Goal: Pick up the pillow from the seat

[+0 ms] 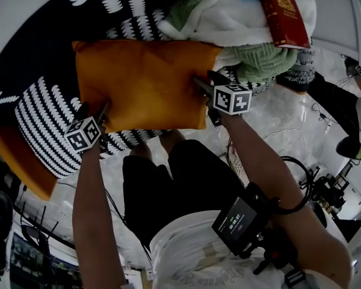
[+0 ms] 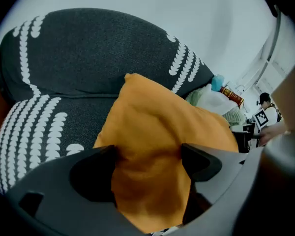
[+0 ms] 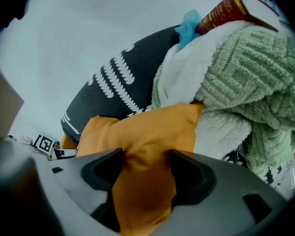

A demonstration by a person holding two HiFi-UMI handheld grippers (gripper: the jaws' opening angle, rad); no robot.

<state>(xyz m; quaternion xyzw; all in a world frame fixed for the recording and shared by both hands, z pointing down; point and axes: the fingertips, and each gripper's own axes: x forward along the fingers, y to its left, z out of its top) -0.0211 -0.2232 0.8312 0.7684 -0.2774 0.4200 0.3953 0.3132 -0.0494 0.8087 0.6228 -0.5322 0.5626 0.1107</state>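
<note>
An orange pillow (image 1: 141, 83) lies on a black seat with white leaf-like marks (image 1: 48, 119). My left gripper (image 1: 93, 108) is at the pillow's near left corner and my right gripper (image 1: 207, 80) at its right edge. In the left gripper view the jaws (image 2: 147, 154) stand wide, with the pillow's (image 2: 162, 127) corner bulging up between them. The right gripper view shows the same: wide jaws (image 3: 146, 159) with orange pillow (image 3: 147, 127) cloth filling the gap. Neither pair visibly pinches the cloth.
Just right of the pillow is a heap of a white blanket (image 1: 228, 17) and a green knit throw (image 1: 265, 59), with a red book (image 1: 284, 17) on top. Another orange cushion (image 1: 18, 161) sits low at the left. Cables (image 1: 301, 179) and another person's legs (image 1: 343, 107) are on the right.
</note>
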